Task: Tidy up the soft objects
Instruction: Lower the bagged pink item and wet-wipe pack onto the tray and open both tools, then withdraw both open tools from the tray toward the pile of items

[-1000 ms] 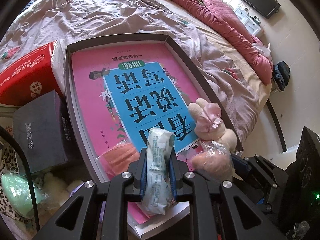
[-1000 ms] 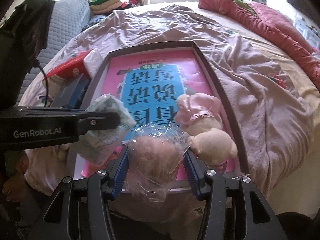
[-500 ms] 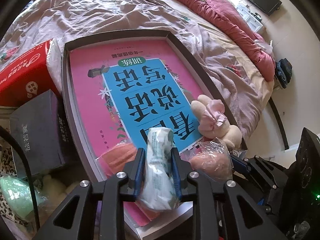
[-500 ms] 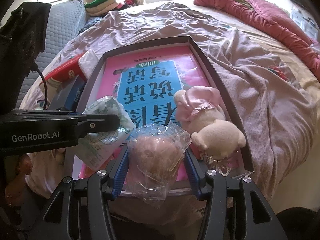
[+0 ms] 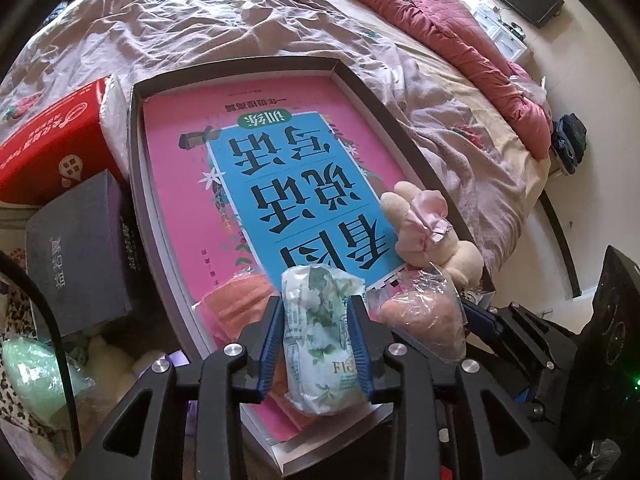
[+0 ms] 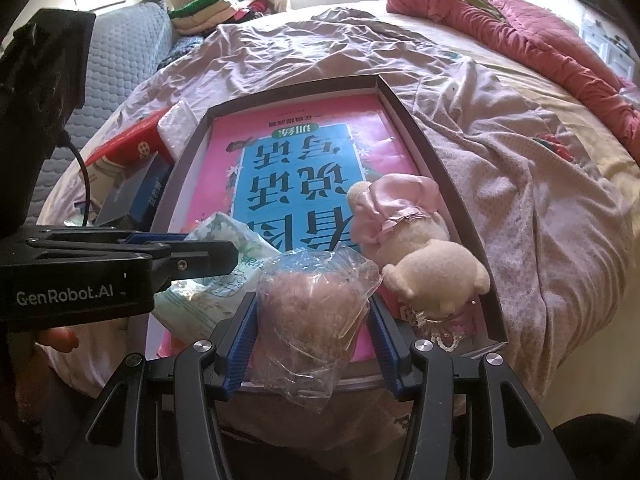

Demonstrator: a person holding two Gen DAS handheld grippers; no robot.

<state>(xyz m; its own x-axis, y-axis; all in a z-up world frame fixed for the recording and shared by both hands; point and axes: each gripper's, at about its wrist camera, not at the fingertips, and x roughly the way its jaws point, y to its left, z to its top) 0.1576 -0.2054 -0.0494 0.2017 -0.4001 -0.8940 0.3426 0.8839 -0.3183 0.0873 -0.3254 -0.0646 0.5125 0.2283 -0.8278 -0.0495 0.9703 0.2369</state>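
Observation:
A tissue pack [image 5: 320, 340] in white wrap with a green leaf print stands between the blue pads of my left gripper [image 5: 316, 304]. Its jaws are opening, and both pads still touch the pack's sides. My right gripper [image 6: 312, 300] is shut on a pink fluffy thing in a clear plastic bag [image 6: 312, 320], just right of the pack. Both hang over the near end of a dark-rimmed tray [image 5: 384, 108] that holds a pink and blue book [image 5: 180, 168]. A cream plush bunny in pink cloth [image 6: 404, 240] lies at the tray's right side. An orange wrapped item [image 5: 236, 300] lies under the pack.
The tray rests on a bed with a crumpled mauve sheet [image 5: 200, 32] and a red-pink quilt [image 5: 460, 40] at the far right. Left of the tray are a red box [image 5: 48, 144], a dark grey box [image 5: 76, 248] and a green bagged item [image 5: 36, 372].
My left gripper's jaws have widened and the tissue pack between them has puffed out. The right gripper keeps the same hold on the bagged pink thing.

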